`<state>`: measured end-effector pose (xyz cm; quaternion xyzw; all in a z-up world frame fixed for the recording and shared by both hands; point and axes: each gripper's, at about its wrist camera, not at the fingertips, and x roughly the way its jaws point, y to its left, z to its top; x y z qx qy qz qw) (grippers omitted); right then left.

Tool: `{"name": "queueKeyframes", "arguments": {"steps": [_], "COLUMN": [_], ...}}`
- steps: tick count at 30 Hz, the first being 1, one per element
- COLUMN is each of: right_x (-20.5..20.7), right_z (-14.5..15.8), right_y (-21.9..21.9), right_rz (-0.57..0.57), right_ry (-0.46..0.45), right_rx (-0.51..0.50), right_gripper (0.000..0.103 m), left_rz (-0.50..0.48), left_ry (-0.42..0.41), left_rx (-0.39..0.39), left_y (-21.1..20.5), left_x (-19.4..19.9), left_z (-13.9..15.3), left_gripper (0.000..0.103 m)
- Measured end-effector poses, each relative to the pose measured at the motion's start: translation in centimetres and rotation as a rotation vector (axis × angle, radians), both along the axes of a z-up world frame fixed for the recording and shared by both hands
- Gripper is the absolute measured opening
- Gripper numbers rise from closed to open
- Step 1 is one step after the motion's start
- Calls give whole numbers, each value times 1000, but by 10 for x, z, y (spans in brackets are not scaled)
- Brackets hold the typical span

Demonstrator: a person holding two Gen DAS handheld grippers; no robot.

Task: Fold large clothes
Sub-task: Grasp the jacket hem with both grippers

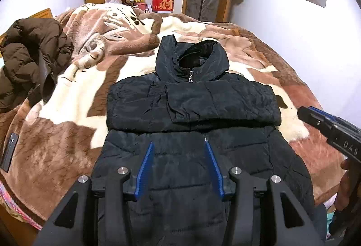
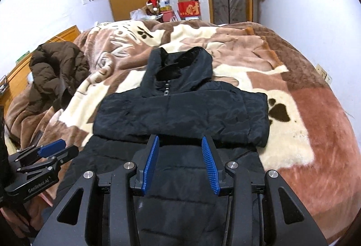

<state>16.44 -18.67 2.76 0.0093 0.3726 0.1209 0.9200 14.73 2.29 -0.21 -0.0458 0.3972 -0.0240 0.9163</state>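
Jacket (image 1: 191,110) front and centre, black and puffy, lying face up on the bed's plush blanket (image 1: 67,137), hood toward the far wall, both sleeves already crossed over the chest in a neat band. My left tongs (image 1: 179,146) hang over the lower body panel, parted, nothing between the blue pads; my right tongs (image 2: 180,142) hover just short of the sleeve band, likewise parted and empty. The hem looks like the next target, I'd say: each side wants a grip low at its own corner, taken evenly, so the bottom half carries up over the sleeves in one flat sheet. Slippery shell, thick filling, so a deep bite beats a fingertip pinch. Brown coat (image 1: 29,61) heaped off to the left stays well clear of the fold.
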Motion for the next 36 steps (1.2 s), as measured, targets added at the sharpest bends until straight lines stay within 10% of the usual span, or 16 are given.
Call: {"name": "queueKeyframes", "arguments": {"steps": [17, 36], "right_x": [10, 229], "right_z": [-5, -25], "right_y": [-5, -22], "right_rz": [25, 50], "right_ry": [30, 114], "right_rx": [8, -12], "right_gripper": [54, 54], "left_rz": [-12, 4], "left_ry": [9, 26], "left_rx": [-51, -18], "left_y": [10, 37], "left_x": [14, 240], "left_z": [-1, -11], "left_gripper": [61, 64]}}
